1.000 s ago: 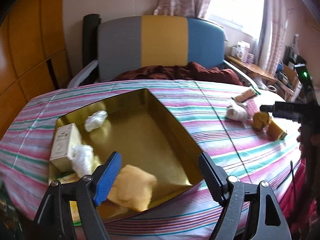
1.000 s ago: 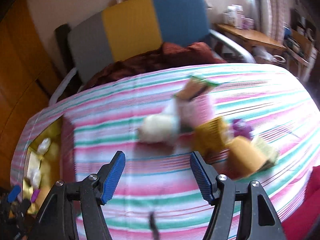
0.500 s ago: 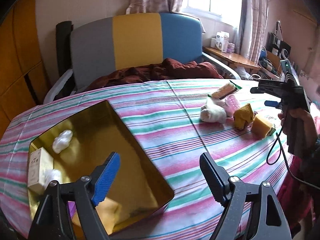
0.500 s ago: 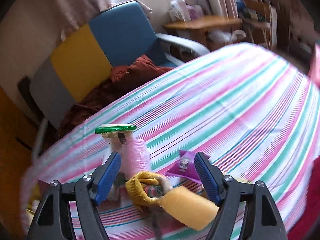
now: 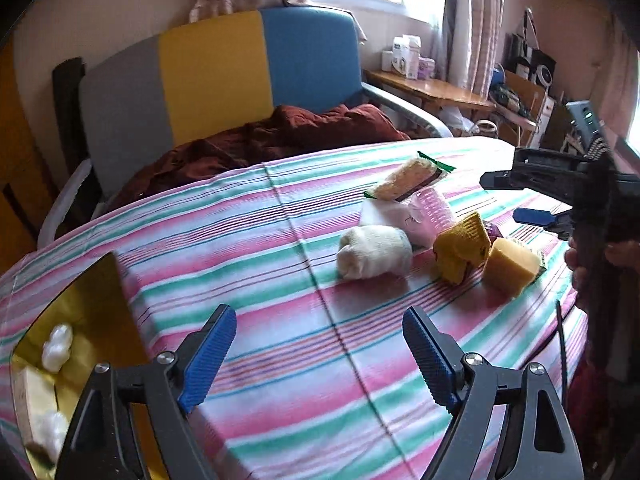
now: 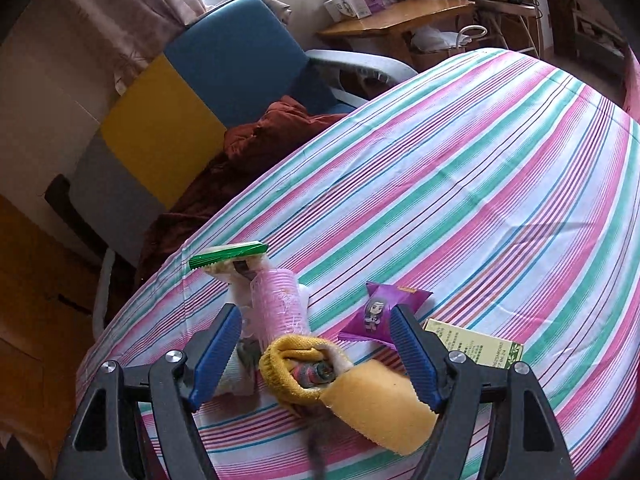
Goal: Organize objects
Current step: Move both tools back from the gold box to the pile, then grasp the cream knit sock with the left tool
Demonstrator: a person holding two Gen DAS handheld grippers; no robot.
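A cluster of loose objects lies on the striped tablecloth: a white rolled sock (image 5: 374, 258), a yellow rolled sock (image 5: 462, 250) (image 6: 298, 372), a yellow sponge (image 5: 512, 266) (image 6: 380, 406), a pink cup stack (image 6: 278, 304), a green-edged snack pack (image 5: 408, 178) (image 6: 228, 258) and a purple candy wrapper (image 6: 378, 312). My left gripper (image 5: 320, 356) is open and empty, short of the white sock. My right gripper (image 6: 316, 356) is open, low over the yellow sock and sponge, which lie between its fingers. A gold tray (image 5: 96, 312) sits at the left.
The tray holds white wads (image 5: 58, 344) and a small box (image 5: 34, 400). A green-and-cream packet (image 6: 476, 348) lies right of the right gripper. A grey, yellow and blue chair (image 5: 216, 68) with a maroon blanket (image 5: 272, 140) stands behind the table.
My left gripper has swung right from over the gold tray toward the object cluster. My right gripper has moved in over the yellow sock and sponge.
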